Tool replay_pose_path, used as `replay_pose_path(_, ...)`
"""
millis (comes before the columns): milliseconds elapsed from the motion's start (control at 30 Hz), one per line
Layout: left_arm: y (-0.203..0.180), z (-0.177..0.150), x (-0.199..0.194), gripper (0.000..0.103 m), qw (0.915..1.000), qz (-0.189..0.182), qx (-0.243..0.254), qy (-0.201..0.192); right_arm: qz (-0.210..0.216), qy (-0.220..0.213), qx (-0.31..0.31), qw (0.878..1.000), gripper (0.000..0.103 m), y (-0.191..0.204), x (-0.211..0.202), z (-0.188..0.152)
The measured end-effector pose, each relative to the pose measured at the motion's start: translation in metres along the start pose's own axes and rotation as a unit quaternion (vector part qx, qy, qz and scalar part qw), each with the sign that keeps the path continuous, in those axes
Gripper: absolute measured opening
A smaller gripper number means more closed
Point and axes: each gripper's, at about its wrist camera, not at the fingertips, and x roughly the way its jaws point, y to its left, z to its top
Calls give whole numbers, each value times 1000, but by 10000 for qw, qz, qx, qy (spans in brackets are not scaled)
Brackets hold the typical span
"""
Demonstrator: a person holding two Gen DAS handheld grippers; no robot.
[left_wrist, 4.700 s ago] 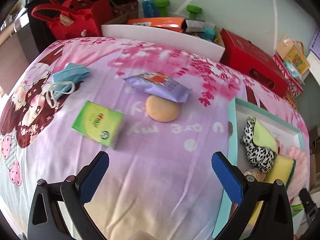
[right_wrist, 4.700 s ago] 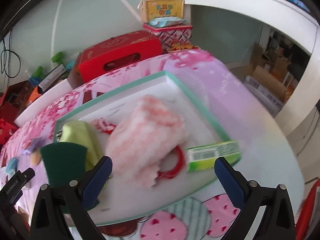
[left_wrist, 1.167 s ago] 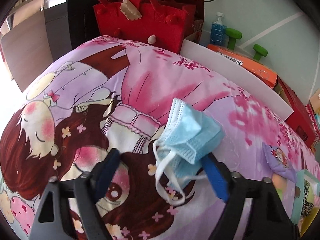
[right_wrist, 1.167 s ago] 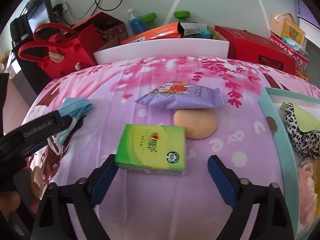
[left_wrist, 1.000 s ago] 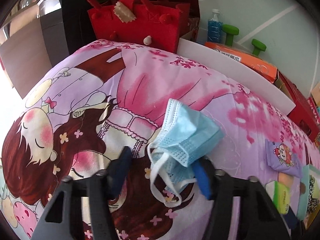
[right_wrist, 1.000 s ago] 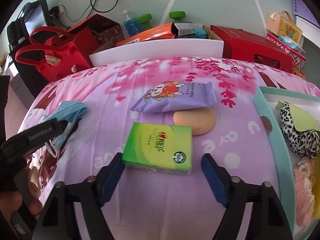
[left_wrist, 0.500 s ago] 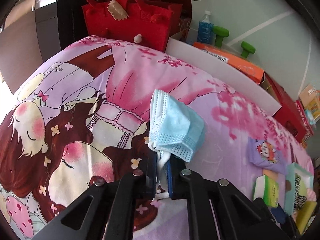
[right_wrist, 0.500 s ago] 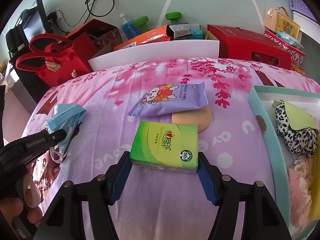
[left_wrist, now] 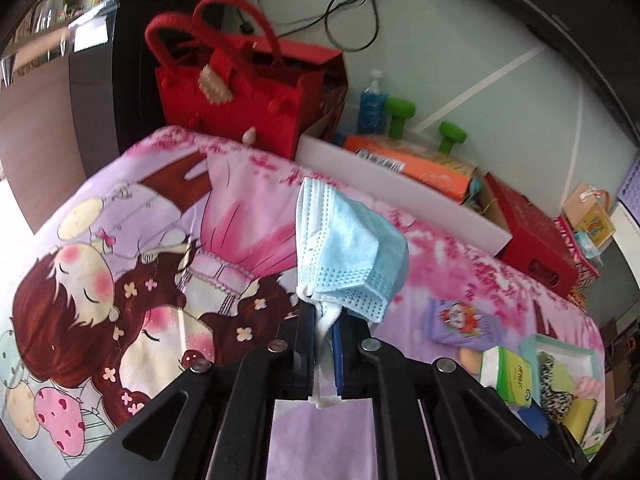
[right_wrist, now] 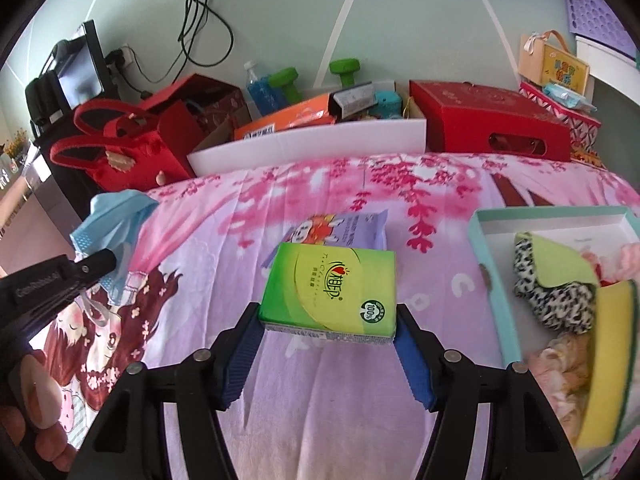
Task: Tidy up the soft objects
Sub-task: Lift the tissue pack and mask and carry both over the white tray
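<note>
Both items lifted off bed: left hand-held gripper [left_wrist: 325,334] pinching blue face mask [left_wrist: 348,256], right hand-held gripper [right_wrist: 328,344] clamping green tissue pack [right_wrist: 330,292]; next likely carry to teal tray [right_wrist: 490,276].

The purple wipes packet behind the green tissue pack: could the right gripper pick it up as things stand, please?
Probably not: the right gripper is already shut on the green tissue pack, which lies before the purple wipes packet.
</note>
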Motion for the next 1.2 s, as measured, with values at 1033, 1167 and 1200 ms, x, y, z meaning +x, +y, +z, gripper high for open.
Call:
replay_pose_path(1033, -167, -33, -46, 7, 9873, -955, 1257, -184, -748, -797, 1040, 9886, 67, -147, -94, 19)
replay_pose_path(1167, -189, -43, -48, 7, 9836, -1063, 1452, -140, -845, -819, 1225, 9855, 68, -169, -101, 17)
replay_pose_path(1200, -195, -46, -49, 7, 9826, -1090, 1499, -131, -863, -827, 1258, 9848, 68, -173, -103, 16)
